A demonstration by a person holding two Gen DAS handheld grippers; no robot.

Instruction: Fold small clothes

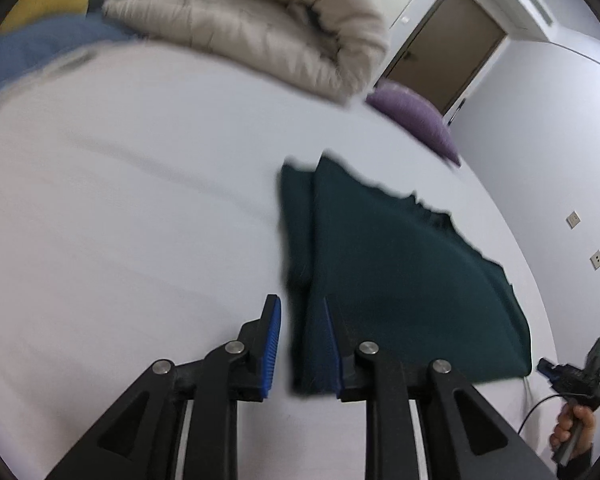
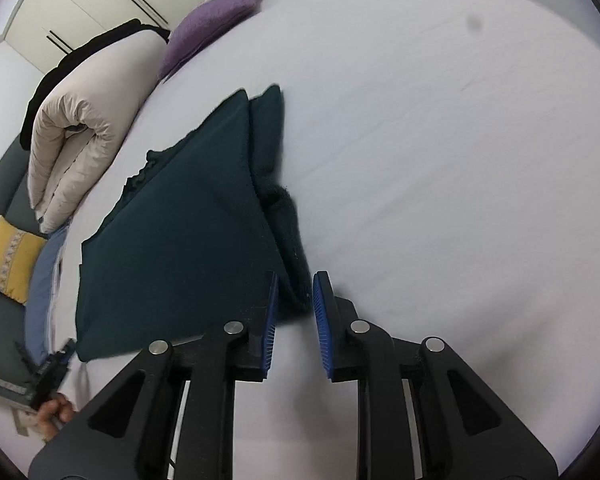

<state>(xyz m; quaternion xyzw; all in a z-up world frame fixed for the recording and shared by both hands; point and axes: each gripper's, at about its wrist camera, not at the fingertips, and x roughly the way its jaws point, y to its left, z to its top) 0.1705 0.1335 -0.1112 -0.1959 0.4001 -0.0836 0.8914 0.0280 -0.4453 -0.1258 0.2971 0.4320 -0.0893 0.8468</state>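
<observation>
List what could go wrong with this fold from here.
1. Both tools, left and right, are open around the dark green garment's edge; shutting shallowly might catch only one layer.
2. The folded layers sit offset, so lifting could pull them apart.
3. Blur suggests quick motion; the cloth may drag across the white sheet.

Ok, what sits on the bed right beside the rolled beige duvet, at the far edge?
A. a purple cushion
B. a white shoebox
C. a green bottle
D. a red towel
A: a purple cushion lies next to the rolled beige duvet on the white bed sheet, beyond the dark green garment; none of the other options shows in either wrist view.
</observation>
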